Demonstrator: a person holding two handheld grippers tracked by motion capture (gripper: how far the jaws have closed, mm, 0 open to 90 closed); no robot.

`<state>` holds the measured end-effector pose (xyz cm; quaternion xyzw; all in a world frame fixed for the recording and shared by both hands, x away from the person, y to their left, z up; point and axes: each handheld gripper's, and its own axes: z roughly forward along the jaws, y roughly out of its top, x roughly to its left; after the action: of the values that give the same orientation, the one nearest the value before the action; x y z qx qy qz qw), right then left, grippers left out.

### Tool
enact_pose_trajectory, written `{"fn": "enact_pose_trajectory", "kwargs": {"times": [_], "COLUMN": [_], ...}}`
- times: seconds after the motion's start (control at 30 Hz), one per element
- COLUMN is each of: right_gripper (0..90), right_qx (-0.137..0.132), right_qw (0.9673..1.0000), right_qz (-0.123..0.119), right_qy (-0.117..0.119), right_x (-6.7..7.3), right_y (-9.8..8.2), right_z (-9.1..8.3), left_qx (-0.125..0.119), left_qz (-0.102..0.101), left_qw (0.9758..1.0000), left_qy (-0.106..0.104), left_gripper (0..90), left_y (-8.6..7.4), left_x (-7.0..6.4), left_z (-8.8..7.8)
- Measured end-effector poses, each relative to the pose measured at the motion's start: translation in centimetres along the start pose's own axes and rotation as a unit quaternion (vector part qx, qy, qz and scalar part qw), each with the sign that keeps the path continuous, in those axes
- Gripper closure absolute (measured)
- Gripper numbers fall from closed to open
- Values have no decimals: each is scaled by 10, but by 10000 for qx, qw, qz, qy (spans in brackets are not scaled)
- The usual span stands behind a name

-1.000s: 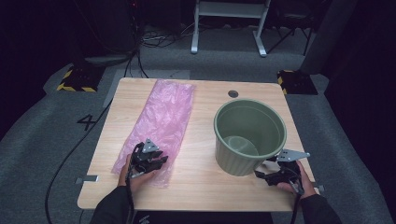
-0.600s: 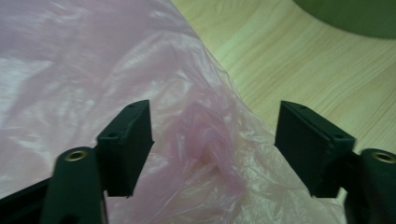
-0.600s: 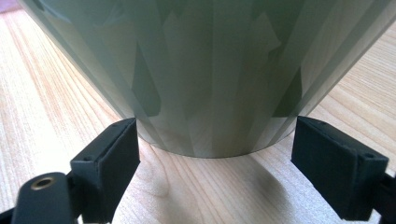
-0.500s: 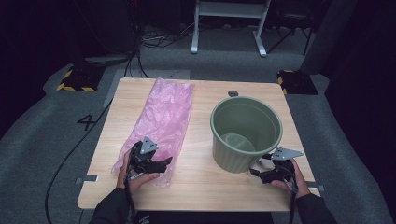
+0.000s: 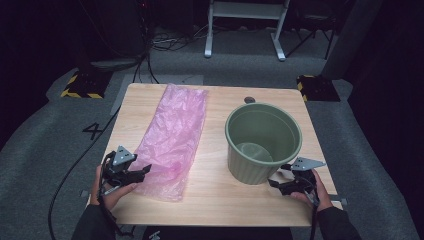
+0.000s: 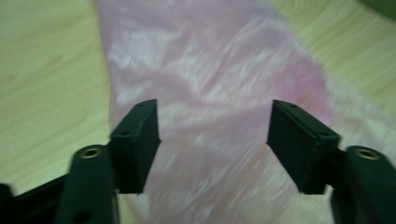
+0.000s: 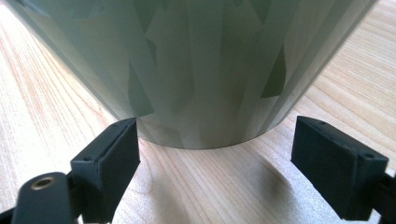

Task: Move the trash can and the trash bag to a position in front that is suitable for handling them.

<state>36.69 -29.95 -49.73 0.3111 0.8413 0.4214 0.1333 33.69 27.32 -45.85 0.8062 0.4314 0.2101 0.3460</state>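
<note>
Left gripper [image 5: 131,175] held at 8 o'clock of the table [image 5: 220,210], jaws parted above the near end of the pink plastic bag [image 5: 172,137], gripping nothing; jaws just been closing, only the bag film seen under the gap. Bag laid flat, stretched from 11 o'clock toward 7 o'clock. Right gripper [image 5: 281,181] at 4 o'clock, released, jaws spread low beside the base of the green bucket [image 5: 262,140]. Bucket upright at 3 o'clock.

A light wooden table [image 5: 220,210] is set on a grey carpeted floor [image 5: 45,145] marked with a dark "4" [image 5: 93,131]. Two yellow-and-black striped blocks [image 5: 82,86] are placed beyond it, near a white metal frame [image 5: 245,25] and black cables [image 5: 165,42]. The surroundings are kept dark.
</note>
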Motion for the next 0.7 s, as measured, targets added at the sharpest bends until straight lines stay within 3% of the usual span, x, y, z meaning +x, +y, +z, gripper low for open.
{"fn": "enact_pose_trajectory", "kwargs": {"times": [0.1, 0.27, 0.7], "right_gripper": [152, 153, 163], "right_qx": [-45, -15, -54], "right_qw": [10000, 9997, 9997], "right_qz": [-63, -245, -227], "right_qy": [4, -48, -110], "right_x": [0, 5, 5], "right_y": [2, 8, 18], "right_z": [3, 9, 25], "left_qx": [256, 360, 458], "left_qz": [-124, -200, 63], "left_qw": [9996, 9990, 9974], "left_qy": [-15, -182, -555], "left_gripper": [467, 528, 593], "left_y": [-10, -15, -13], "left_x": [11, 14, -8], "left_z": [11, 20, 35]}}
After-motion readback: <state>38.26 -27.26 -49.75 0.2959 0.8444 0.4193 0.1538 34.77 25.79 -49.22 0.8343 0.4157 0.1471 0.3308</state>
